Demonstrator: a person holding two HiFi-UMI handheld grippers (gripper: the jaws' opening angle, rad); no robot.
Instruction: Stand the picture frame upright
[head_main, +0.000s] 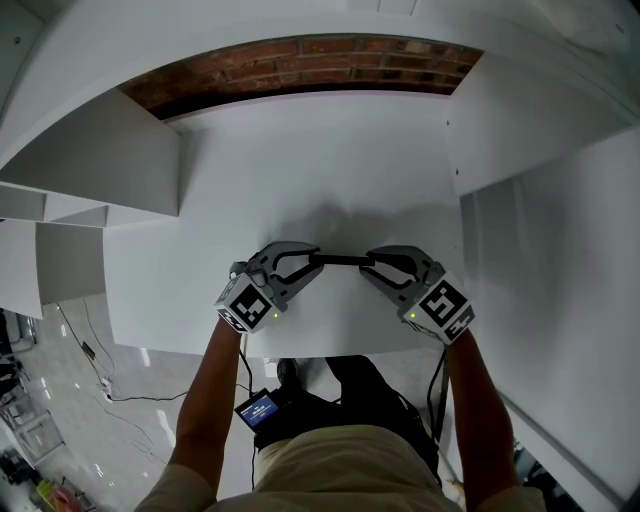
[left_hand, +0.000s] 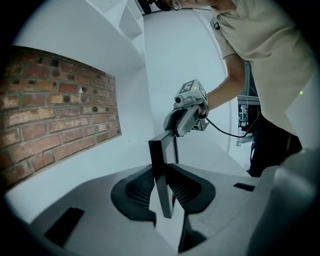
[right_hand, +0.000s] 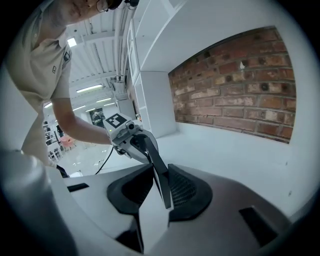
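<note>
Picture frame (head_main: 340, 261) is held edge-up between both grippers near the front of the white counter (head_main: 330, 170), just toward 6 o'clock from the middle of the head view. From above it shows only as a thin dark bar.

At its 9 o'clock end, the left gripper (head_main: 305, 263) is clamped on it. That gripper's own view shows its fingers (left_hand: 136, 189) closed on the dark side rail, which rises almost straight up between them. At the 3 o'clock end, the right gripper (head_main: 376, 265) grips the opposite rail. Its fingers (right_hand: 189, 192) are pressed onto the rail, which leans a little toward 11 o'clock in that view. A brick panel (head_main: 300, 62) backs the counter at 12 o'clock, well apart from the frame.

We judge the raising to be mostly done, so the step in hand is settling the frame on its lower edge. We cannot tell whether that edge already rests on the counter, nor whether a rear prop is folded out.

Next we need to level the two ends and take out the remaining lean. Then we should ease one grip at a time and watch for any tipping before letting go.
</note>
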